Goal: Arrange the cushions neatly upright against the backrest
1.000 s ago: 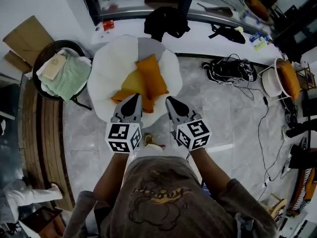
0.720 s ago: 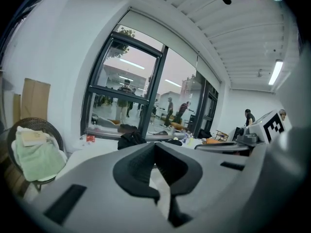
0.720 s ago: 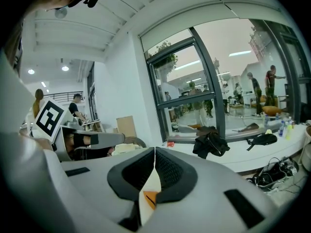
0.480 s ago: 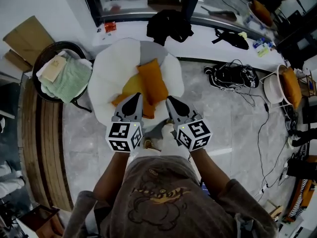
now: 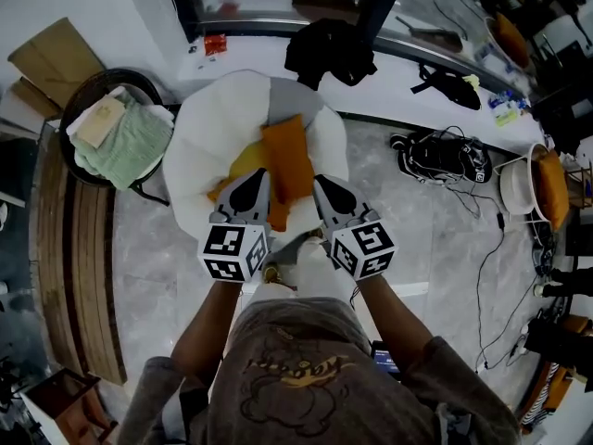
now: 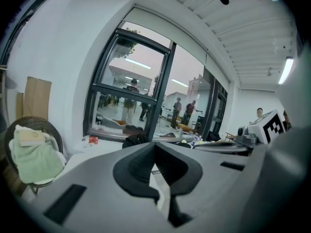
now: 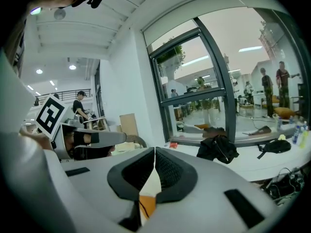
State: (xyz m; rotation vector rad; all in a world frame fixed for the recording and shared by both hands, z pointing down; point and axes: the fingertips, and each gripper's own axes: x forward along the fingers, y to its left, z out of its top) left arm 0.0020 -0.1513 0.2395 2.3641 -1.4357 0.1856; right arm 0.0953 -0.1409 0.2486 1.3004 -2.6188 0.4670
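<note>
A white round chair holds three orange cushions lying flat and overlapping: a long one in the middle, a yellower one to its left, and a third near the front edge. My left gripper hovers over the yellower cushion, jaws shut and empty. Over the chair's front right part, my right gripper is shut too, holding nothing. A strip of orange cushion shows below its jaws.
A wicker chair with a green towel stands left of the white chair, with cardboard behind it. A black garment lies on the window sill. A black bag with cables sits on the floor at right.
The person has stepped toward the white chair with both grippers side by side, so their tips now reach over the cushions. Both jaws stay shut.
</note>
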